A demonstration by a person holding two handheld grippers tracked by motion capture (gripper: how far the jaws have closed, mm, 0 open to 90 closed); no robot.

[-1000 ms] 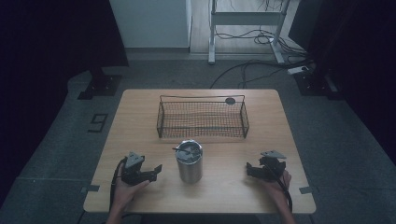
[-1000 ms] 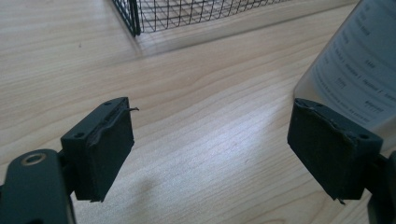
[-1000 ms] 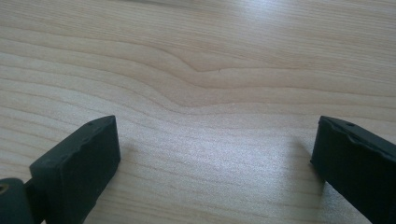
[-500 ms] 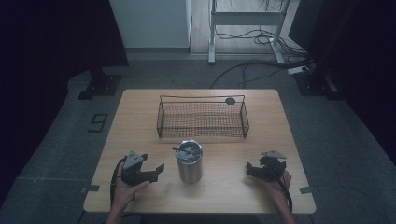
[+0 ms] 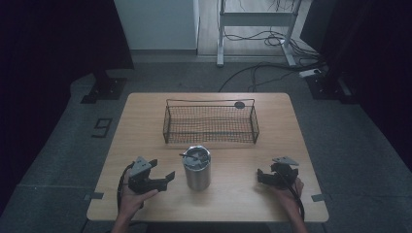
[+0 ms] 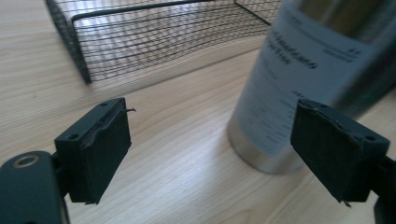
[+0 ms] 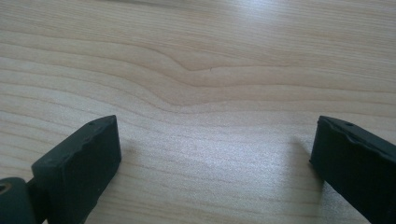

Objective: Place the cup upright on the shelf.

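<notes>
Steel cup (image 5: 197, 168) stands between my fingers: left gripper (image 5: 164, 178), just opening, empty beside it; right gripper (image 5: 262, 176) apart. A careless nudge could topple it.

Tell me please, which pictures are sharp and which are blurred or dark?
High view: dim, dark surroundings, soft detail on the metal cup. Left gripper view: bright, the cup is smeared and its printing unreadable, the wire basket clearer. Right gripper view: sharp wood grain on the table, glare along the top.

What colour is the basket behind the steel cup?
Black wire mesh basket, seen best in the left gripper view; the cup stands just before it.
</notes>
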